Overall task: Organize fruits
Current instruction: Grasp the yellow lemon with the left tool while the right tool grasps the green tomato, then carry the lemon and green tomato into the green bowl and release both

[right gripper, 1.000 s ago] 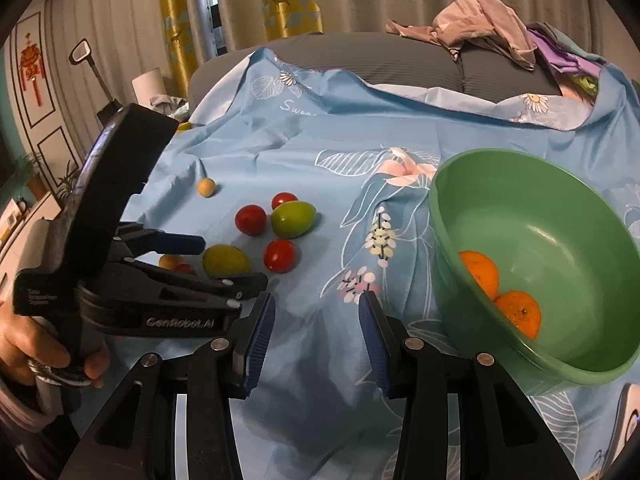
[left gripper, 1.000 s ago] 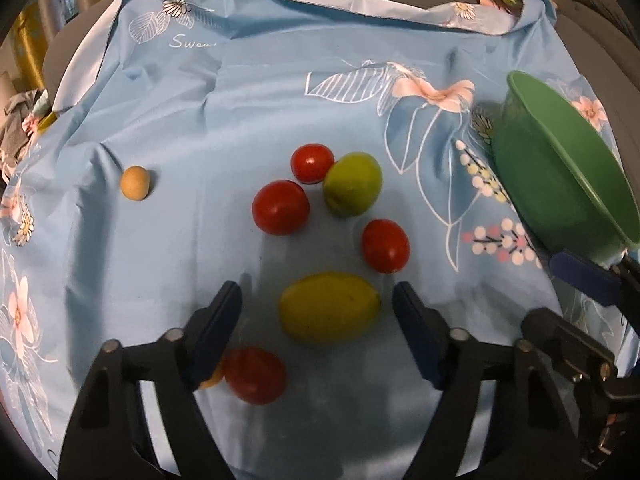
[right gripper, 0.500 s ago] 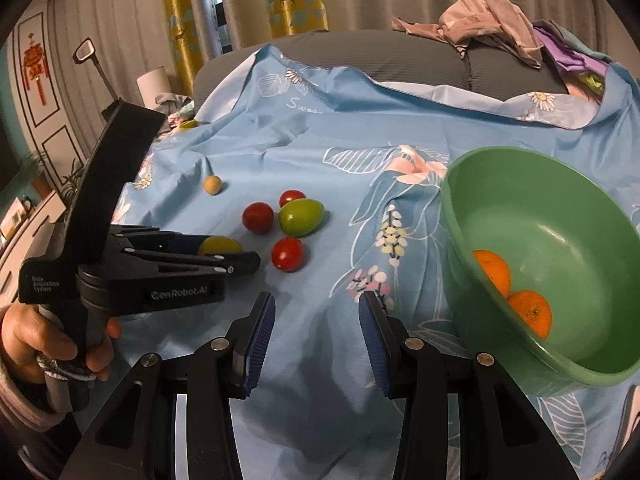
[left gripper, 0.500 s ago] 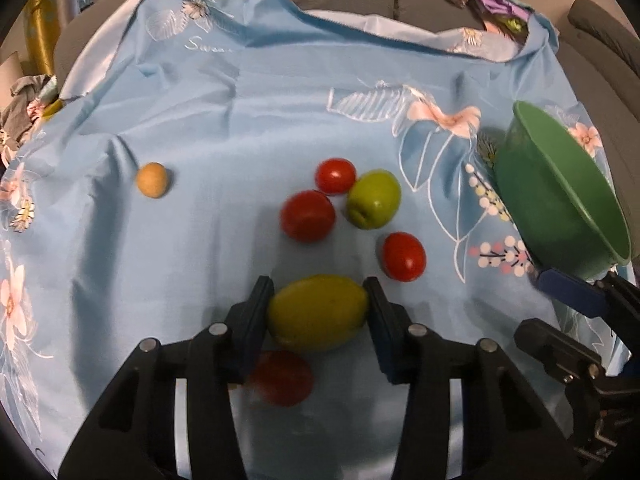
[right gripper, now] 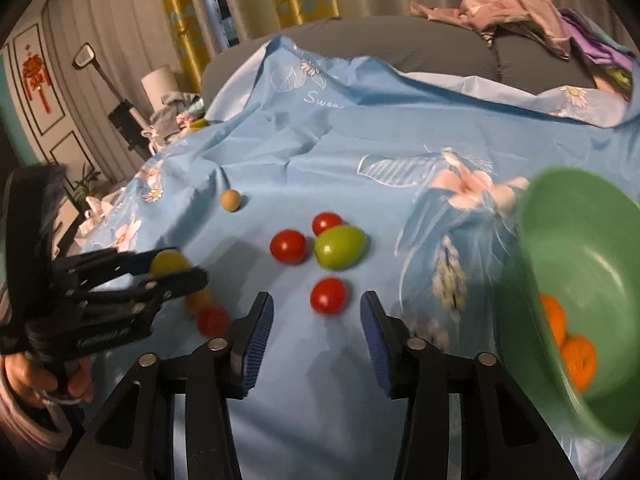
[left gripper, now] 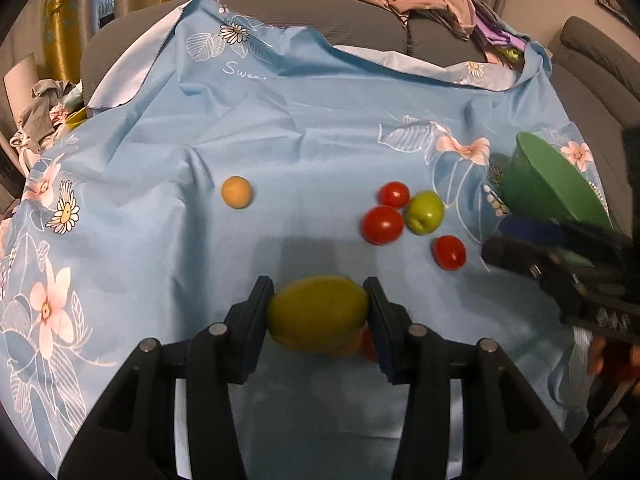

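1. The left gripper [left gripper: 318, 312] is clamped on a yellow fruit [left gripper: 318, 314], apparently just above the blue cloth [left gripper: 320, 128].
2. The right gripper [right gripper: 316, 328] is apart, holding nothing.
3. Two oranges [right gripper: 576, 356] lie in the green bowl [right gripper: 532, 240]; tomatoes [right gripper: 288, 246] and others wait outside.

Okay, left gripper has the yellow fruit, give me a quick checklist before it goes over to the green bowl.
1. Grip on yellow fruit: left gripper has a pad on each end of it. Ok.
2. Fruit clear of the blue cloth: it appears raised in the right wrist view, shadow below. Ok, likely.
3. Room in green bowl: two oranges low inside, much of the floor bare. Ok.
4. Path to the bowl: right gripper is open and empty, hovering between fruit and bowl. Not ok.
5. Fruit beneath the grip: a red tomato and a small orange fruit sit there; whether they touch the yellow fruit, cannot tell.
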The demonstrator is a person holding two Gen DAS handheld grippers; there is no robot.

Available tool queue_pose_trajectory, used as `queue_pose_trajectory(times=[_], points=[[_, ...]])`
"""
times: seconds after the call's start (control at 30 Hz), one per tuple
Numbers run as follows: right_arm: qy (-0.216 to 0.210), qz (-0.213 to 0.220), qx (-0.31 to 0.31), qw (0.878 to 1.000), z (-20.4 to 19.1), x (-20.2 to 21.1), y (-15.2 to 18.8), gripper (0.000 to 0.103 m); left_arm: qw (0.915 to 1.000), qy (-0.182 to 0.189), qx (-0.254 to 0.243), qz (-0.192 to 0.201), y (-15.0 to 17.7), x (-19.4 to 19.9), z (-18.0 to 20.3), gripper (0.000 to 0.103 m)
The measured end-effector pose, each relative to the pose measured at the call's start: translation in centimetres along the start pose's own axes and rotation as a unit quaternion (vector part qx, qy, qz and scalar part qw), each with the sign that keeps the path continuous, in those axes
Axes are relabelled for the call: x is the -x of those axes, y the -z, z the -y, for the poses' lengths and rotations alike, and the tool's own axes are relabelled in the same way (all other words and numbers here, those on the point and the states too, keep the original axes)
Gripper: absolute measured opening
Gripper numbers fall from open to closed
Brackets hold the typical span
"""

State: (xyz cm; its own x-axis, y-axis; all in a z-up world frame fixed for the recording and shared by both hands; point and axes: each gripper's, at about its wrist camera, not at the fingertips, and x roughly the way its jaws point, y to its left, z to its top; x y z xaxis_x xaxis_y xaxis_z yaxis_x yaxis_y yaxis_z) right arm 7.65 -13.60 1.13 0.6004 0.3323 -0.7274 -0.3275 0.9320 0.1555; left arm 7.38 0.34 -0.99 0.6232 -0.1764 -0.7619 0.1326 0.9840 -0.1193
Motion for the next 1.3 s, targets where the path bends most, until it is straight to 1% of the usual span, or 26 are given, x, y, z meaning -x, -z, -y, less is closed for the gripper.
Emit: queue_pose_trajectory(times=[0.1, 0.2, 0.33, 0.37, 0.43, 0.6, 0.67, 0.73, 0.77, 0.83, 0.9, 0.97, 1.07, 1.17, 1.3], points=[[0.016, -0.020, 0.002, 1.000, -0.1, -1.7, -1.9, 0.049, 0.9999, 0.012, 0.007, 0.007, -0.2, 0.1, -1.0, 0.046], [0.028, -0.045, 0.013, 0.999, -0.3, -3.8, -3.4, 0.049, 0.9997, 0.023, 0.011, 0.004, -0.3, 0.1, -1.7, 0.047], [0.062, -0.084, 0.036, 0.994, -0.1, -6.3, -4.0, 0.049, 0.9994, 0.031, 0.017, 0.004, -0.1, 0.3, -2.3, 0.047], [0.064, -0.092, 0.040, 0.993, 0.0, -6.8, -4.1, 0.049, 0.9993, 0.032, 0.018, 0.003, -0.1, 0.3, -2.4, 0.047], [0.063, -0.109, 0.046, 0.991, 0.2, -7.6, -4.2, 0.049, 0.9991, 0.037, 0.020, 0.005, -0.1, 0.4, -2.6, 0.044], [0.057, -0.125, 0.052, 0.989, 0.6, -8.5, -4.3, 0.049, 0.9989, 0.043, 0.021, 0.003, -0.2, 0.2, -2.7, 0.044], [0.052, -0.123, 0.053, 0.990, 0.6, -8.6, -4.3, 0.049, 0.9988, 0.044, 0.020, -0.005, -0.1, -0.1, -2.7, 0.044], [0.052, -0.121, 0.053, 0.990, 0.4, -8.6, -4.2, 0.046, 0.9984, 0.050, 0.021, -0.013, 0.0, -0.3, -2.8, 0.046], [0.056, -0.120, 0.060, 0.989, 0.2, -8.5, -4.0, 0.045, 0.9981, 0.054, 0.023, -0.017, 0.1, -0.4, -3.0, 0.048], [0.053, -0.118, 0.068, 0.989, -0.3, -8.4, -3.7, 0.045, 0.9977, 0.055, 0.029, -0.025, 0.4, -0.7, -3.4, 0.054], [0.051, -0.109, 0.063, 0.991, -0.4, -8.0, -3.6, 0.045, 0.9975, 0.061, 0.027, -0.023, 0.7, -0.5, -3.5, 0.057], [0.040, -0.085, 0.050, 0.994, -0.5, -6.5, -3.5, 0.045, 0.9976, 0.062, 0.022, -0.024, 0.8, -0.4, -3.4, 0.060], [0.017, -0.045, 0.032, 0.998, -0.4, -3.9, -3.1, 0.045, 0.9974, 0.066, 0.015, -0.024, 1.0, -0.5, -3.2, 0.060], [-0.001, -0.022, 0.026, 0.999, -0.5, -2.0, -2.5, 0.045, 0.9977, 0.064, 0.006, -0.021, 1.1, -0.7, -2.8, 0.060], [-0.027, 0.005, 0.013, 1.000, -0.1, -0.3, -1.9, 0.045, 0.9969, 0.076, -0.003, -0.022, 1.1, -0.9, -2.6, 0.061]])
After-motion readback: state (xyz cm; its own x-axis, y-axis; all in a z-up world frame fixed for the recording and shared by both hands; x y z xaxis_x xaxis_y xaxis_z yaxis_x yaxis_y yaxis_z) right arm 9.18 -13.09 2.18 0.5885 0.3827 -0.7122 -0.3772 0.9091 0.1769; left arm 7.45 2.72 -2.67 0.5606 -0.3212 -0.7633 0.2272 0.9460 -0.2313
